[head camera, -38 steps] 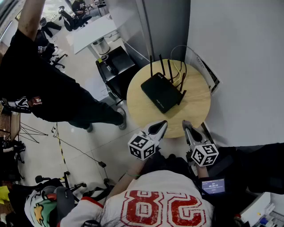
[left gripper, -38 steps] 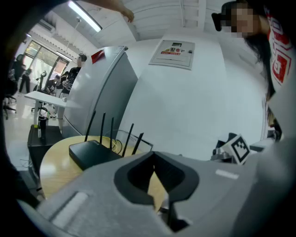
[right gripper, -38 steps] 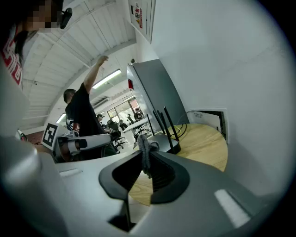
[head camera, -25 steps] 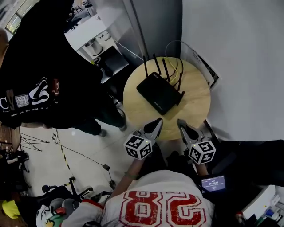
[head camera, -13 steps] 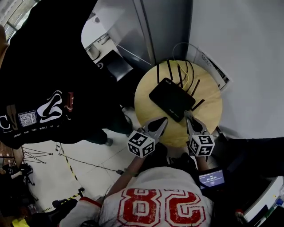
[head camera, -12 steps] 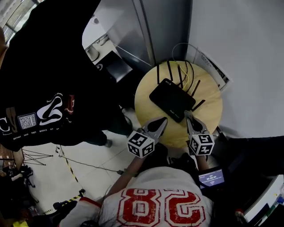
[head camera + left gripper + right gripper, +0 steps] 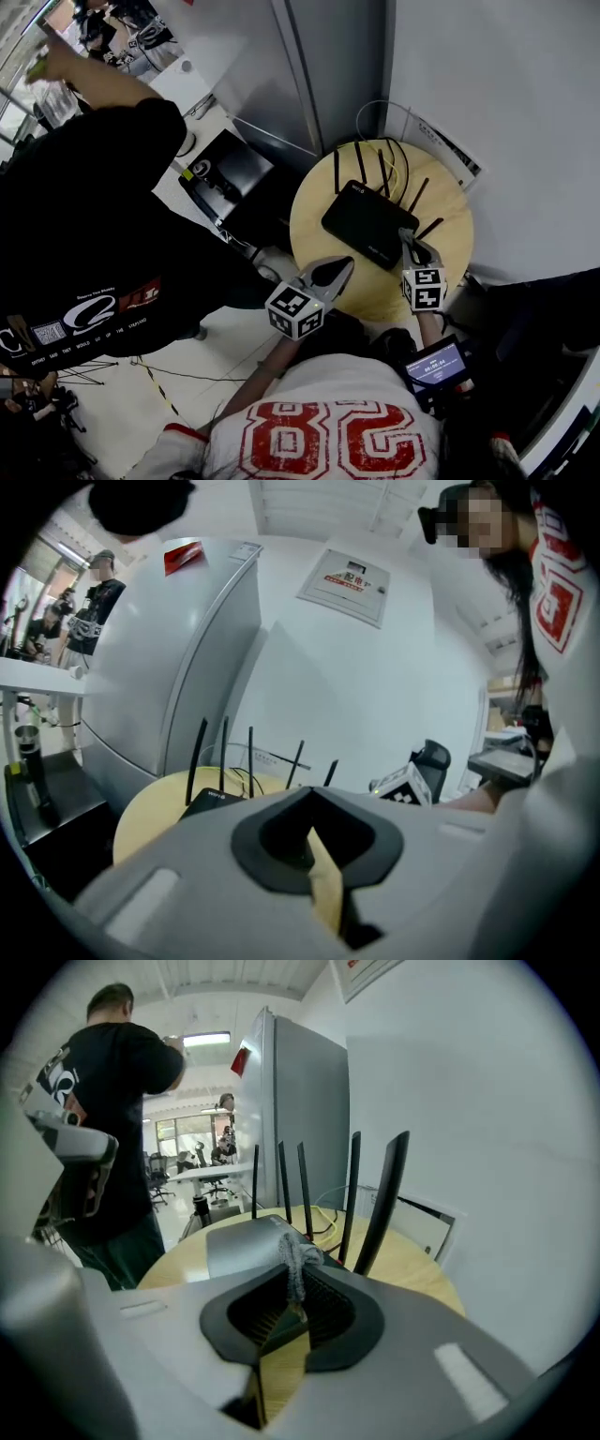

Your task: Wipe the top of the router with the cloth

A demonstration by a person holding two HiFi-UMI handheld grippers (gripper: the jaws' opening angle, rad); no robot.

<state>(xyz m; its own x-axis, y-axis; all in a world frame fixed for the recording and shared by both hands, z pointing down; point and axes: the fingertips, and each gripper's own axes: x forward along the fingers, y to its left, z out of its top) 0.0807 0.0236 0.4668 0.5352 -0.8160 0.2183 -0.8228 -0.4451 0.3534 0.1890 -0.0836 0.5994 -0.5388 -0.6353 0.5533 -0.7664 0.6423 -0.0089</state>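
A black router (image 7: 370,225) with several upright antennas lies on the small round wooden table (image 7: 319,216). My right gripper (image 7: 410,236) is at the router's near right corner, shut on a small grey cloth (image 7: 295,1252) that sticks up from the jaw tips. In the right gripper view the router's flat top (image 7: 242,1241) lies just beyond the cloth. My left gripper (image 7: 345,264) hangs over the table's near edge, shut with nothing in it. The left gripper view shows the router (image 7: 211,802) and its antennas ahead.
A person in black (image 7: 84,234) stands close on the left. A tall grey cabinet (image 7: 328,56) and a white wall (image 7: 525,122) back the table. A yellow cable (image 7: 394,173) loops behind the router. A black low stand (image 7: 225,173) sits left of the table.
The right gripper has edged forward to the router's near right corner. The person in black has shifted left and raised an arm. The left gripper has barely moved.
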